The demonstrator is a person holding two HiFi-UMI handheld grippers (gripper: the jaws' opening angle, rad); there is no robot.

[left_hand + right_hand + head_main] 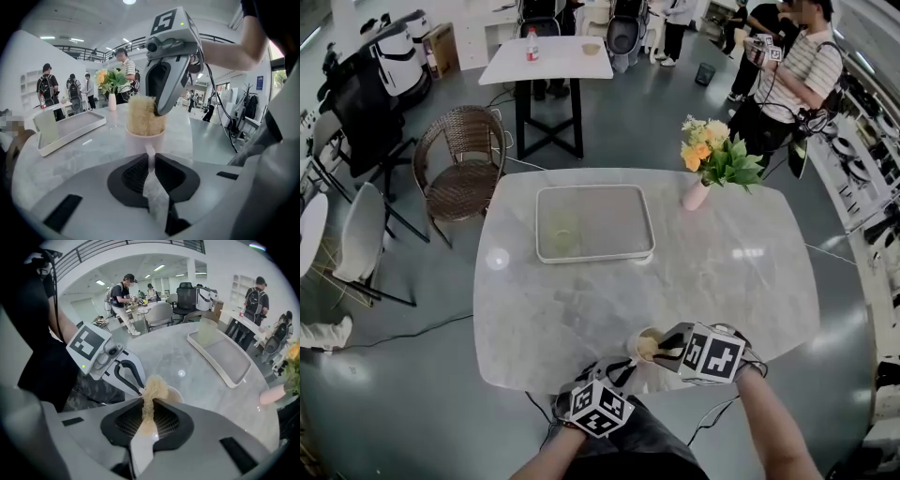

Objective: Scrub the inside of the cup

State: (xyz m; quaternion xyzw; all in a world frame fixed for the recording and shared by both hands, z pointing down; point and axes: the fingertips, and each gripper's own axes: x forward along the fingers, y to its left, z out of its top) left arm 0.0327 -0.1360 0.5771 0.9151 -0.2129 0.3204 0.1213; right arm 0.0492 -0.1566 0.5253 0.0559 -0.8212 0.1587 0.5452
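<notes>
- Head view: cup sits at the near edge of the table, right of centre. Tray and flower vase are on the far side.
- Left gripper view alone shows the left gripper with its jaws pinching the cup's handle. The scrubber sticks up out of the cup.
- Right gripper view alone shows the right gripper with its jaws clamped on the scrubber's stem.

Bright, even indoor light from ceiling lamps, soft glare patches on the marble table, weak shadows, heavy fisheye bending and dark vignette at edges, near shell of right gripper soft, far people fuzzy.
</notes>
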